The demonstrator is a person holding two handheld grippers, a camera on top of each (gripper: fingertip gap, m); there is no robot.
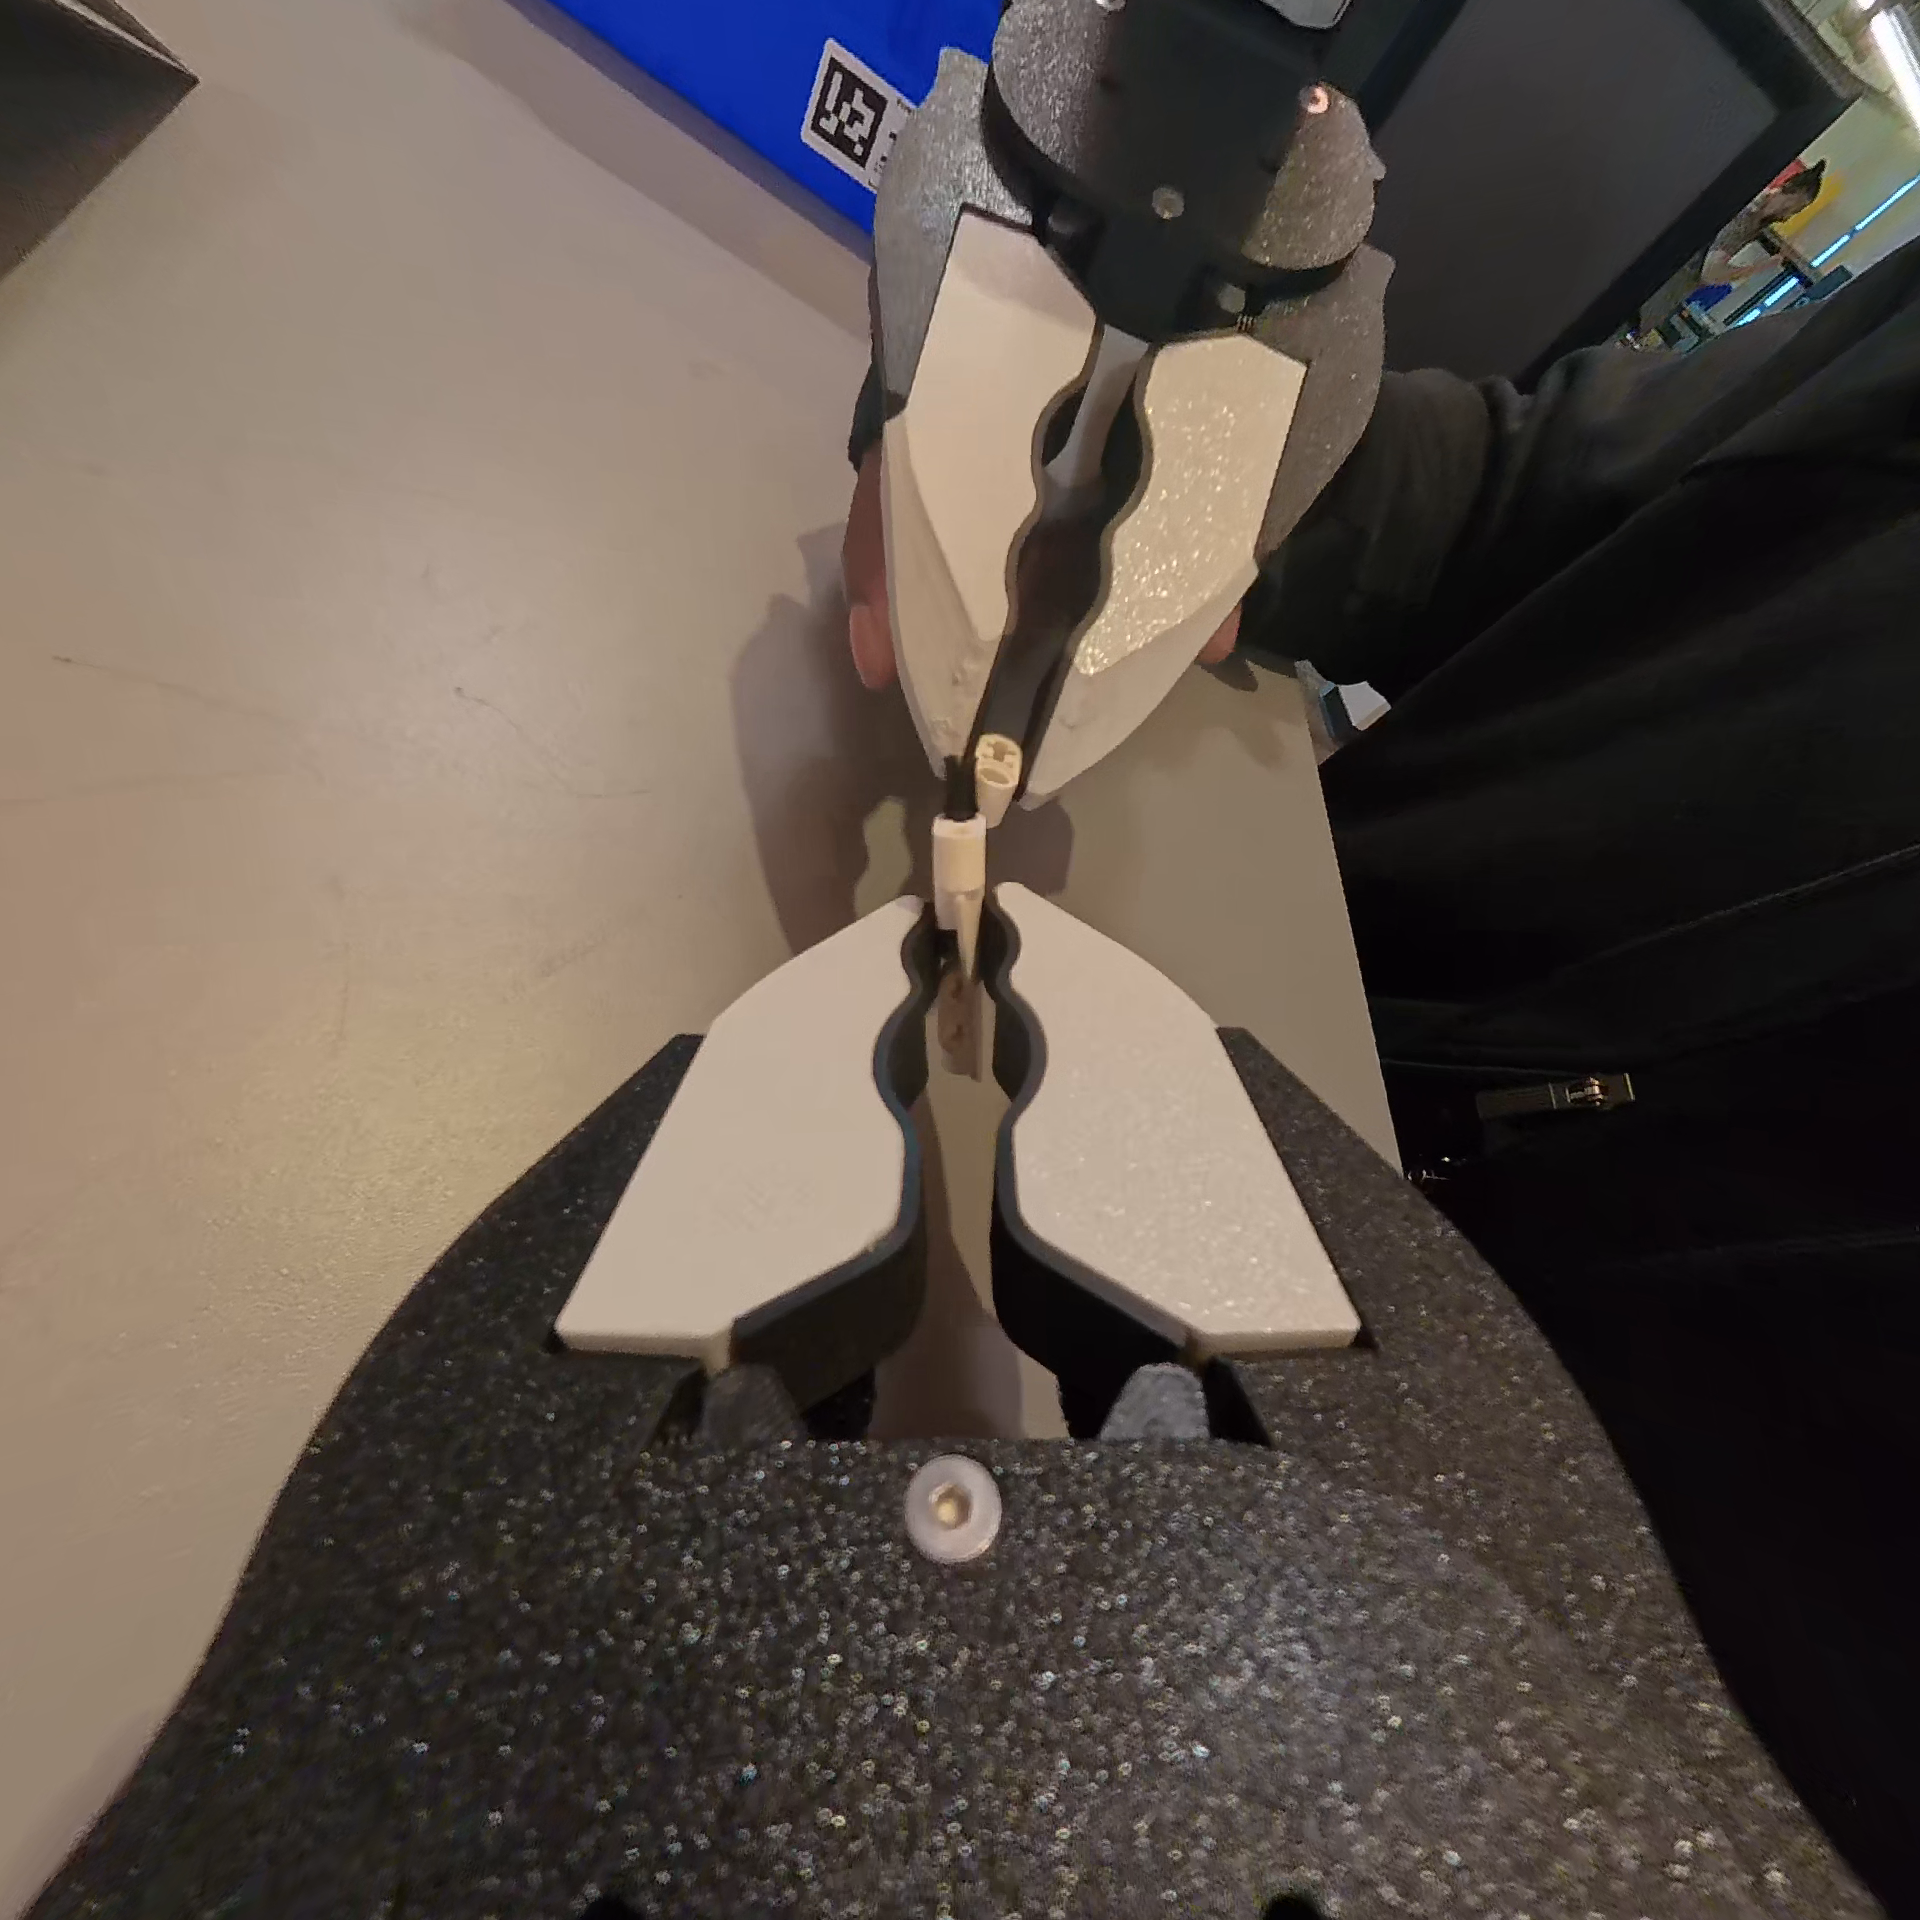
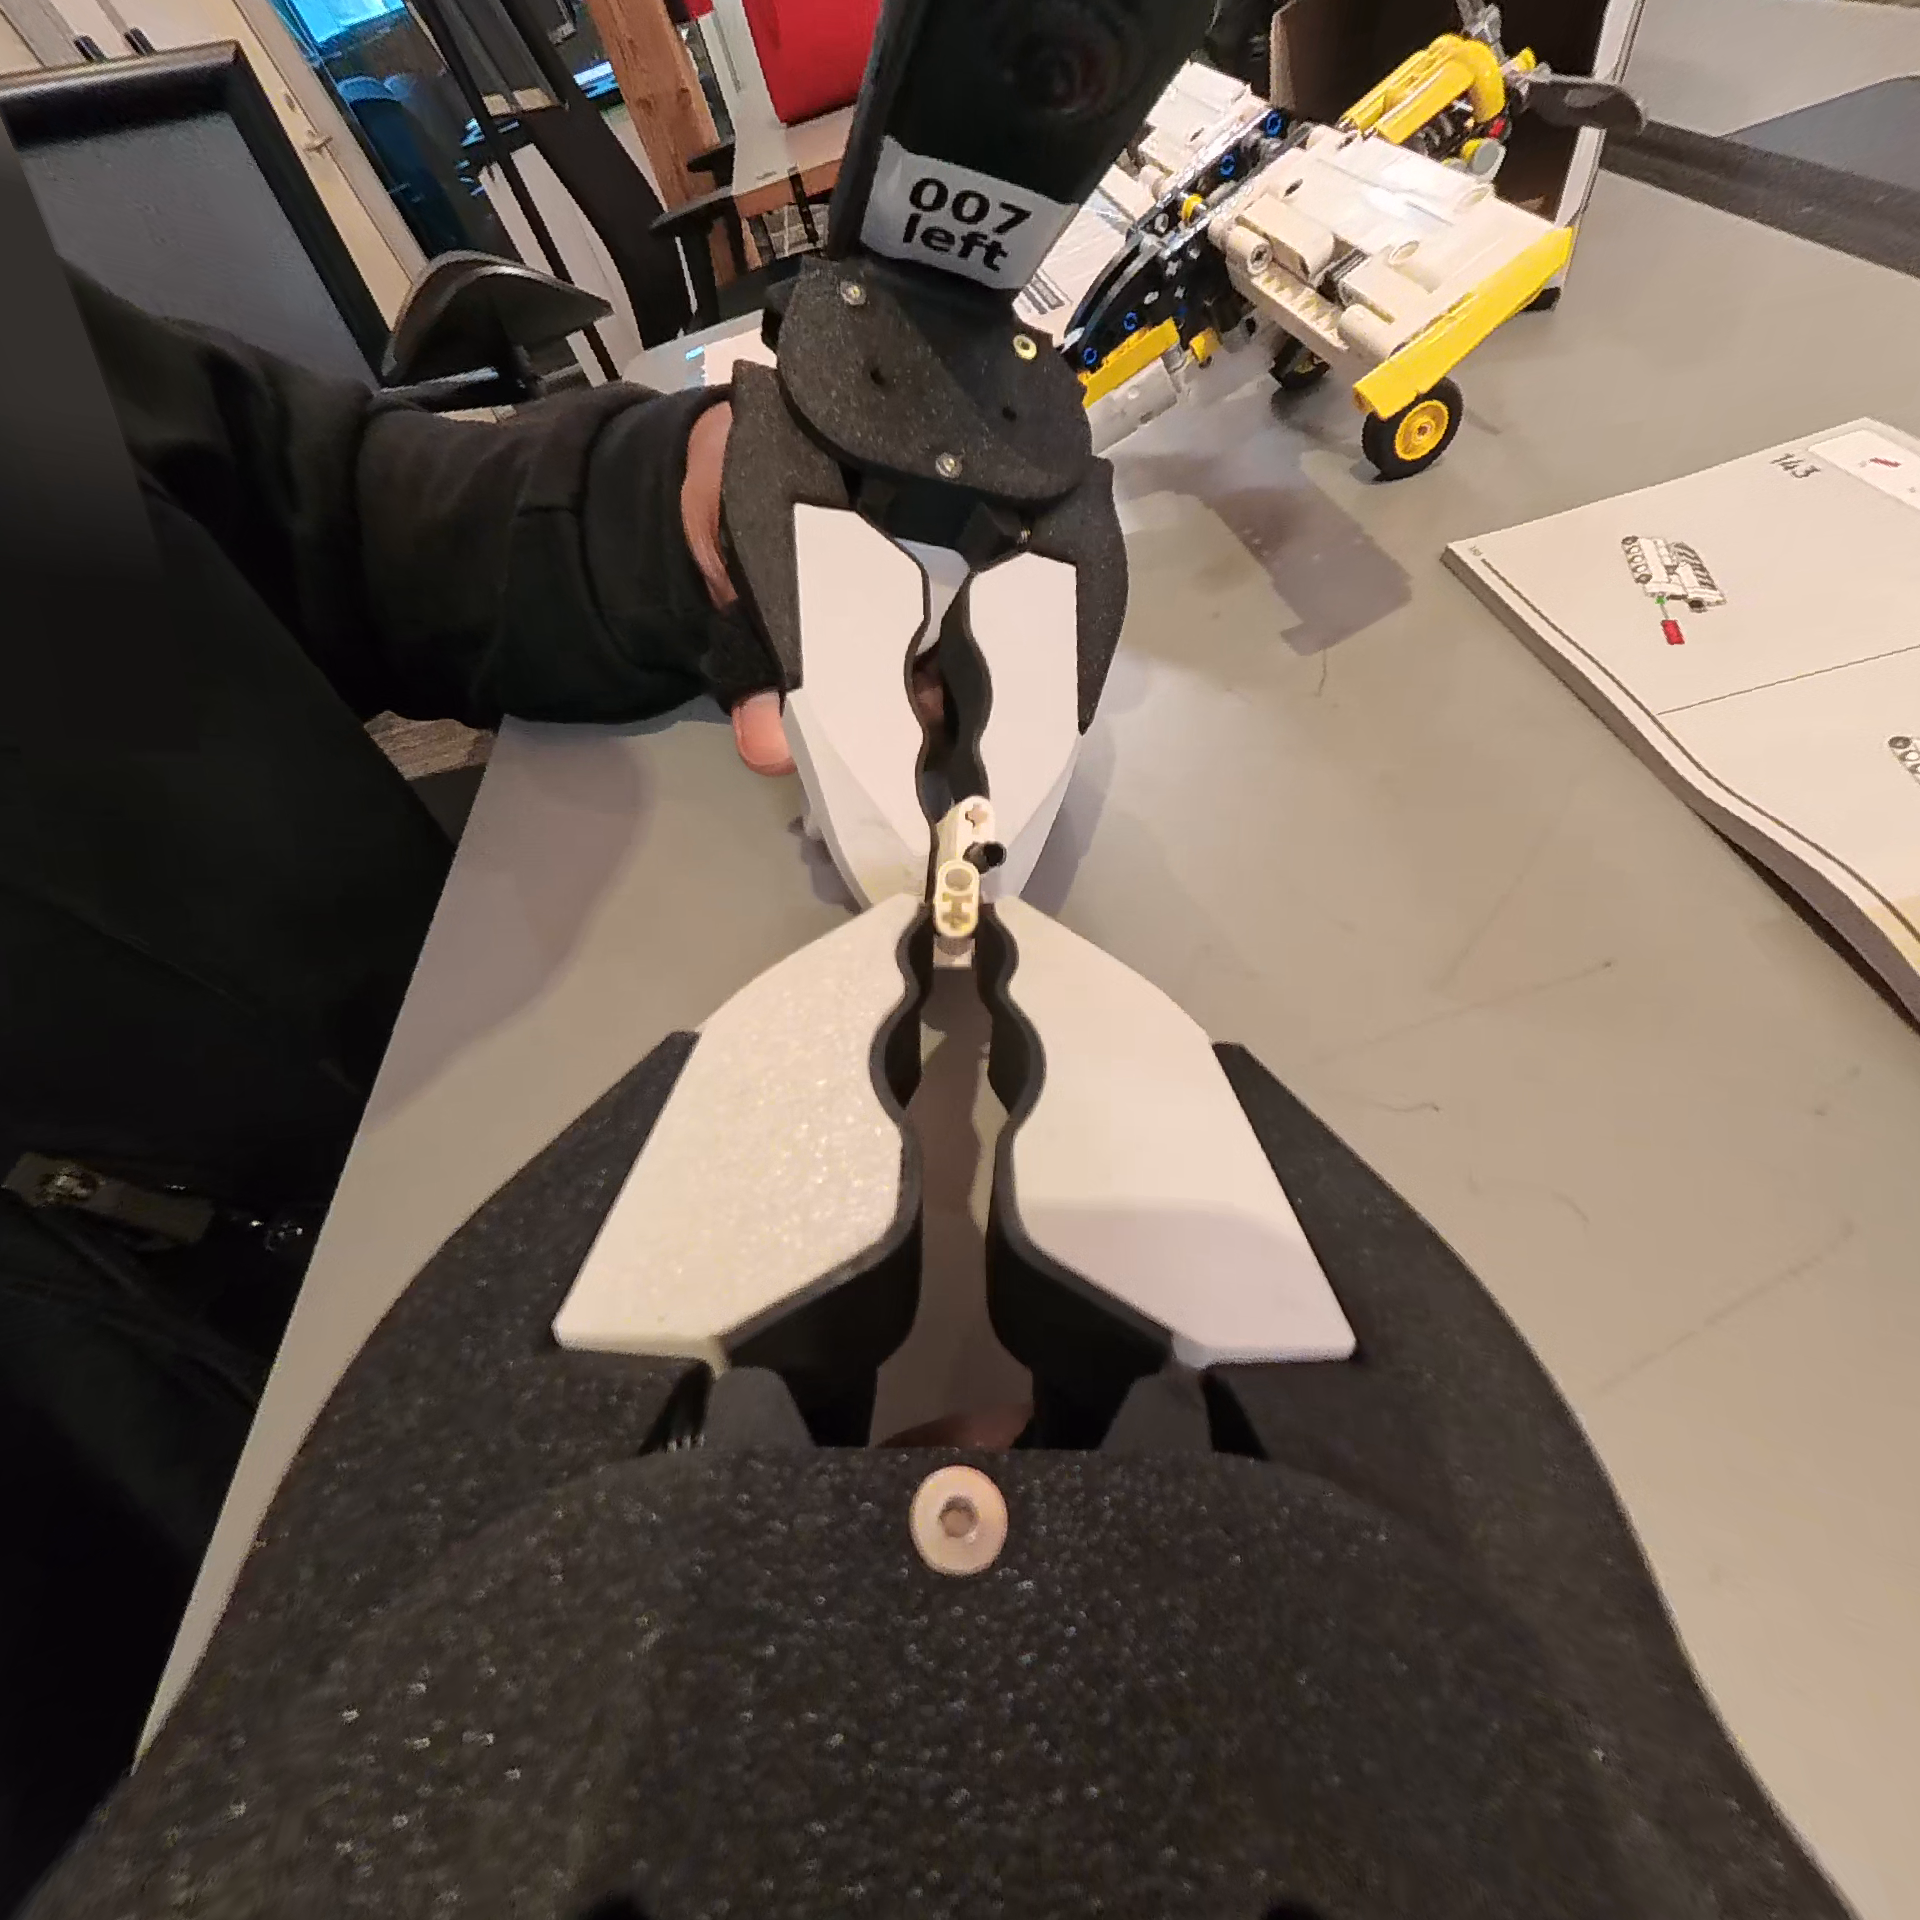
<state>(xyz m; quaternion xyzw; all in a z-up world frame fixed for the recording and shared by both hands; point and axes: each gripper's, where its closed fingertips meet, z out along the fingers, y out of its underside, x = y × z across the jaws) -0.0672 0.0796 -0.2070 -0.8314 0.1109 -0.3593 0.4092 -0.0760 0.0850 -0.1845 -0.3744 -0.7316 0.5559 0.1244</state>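
A: What sits on your grey surface?

B: A yellow-and-white brick model upper right, an open booklet at the right edge.

A: And centre frame?

B: Your right tool clamps a cream connector; your left tool clamps a cream connector with a black pin. Tips nearly meet.

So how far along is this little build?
Done: a big yellow-and-white model stands on the table. In hand: each gripper, left and right, pinches a small cream piece, tips nearly meeting. Left: the pieces aren't joined; the booklet lies open.
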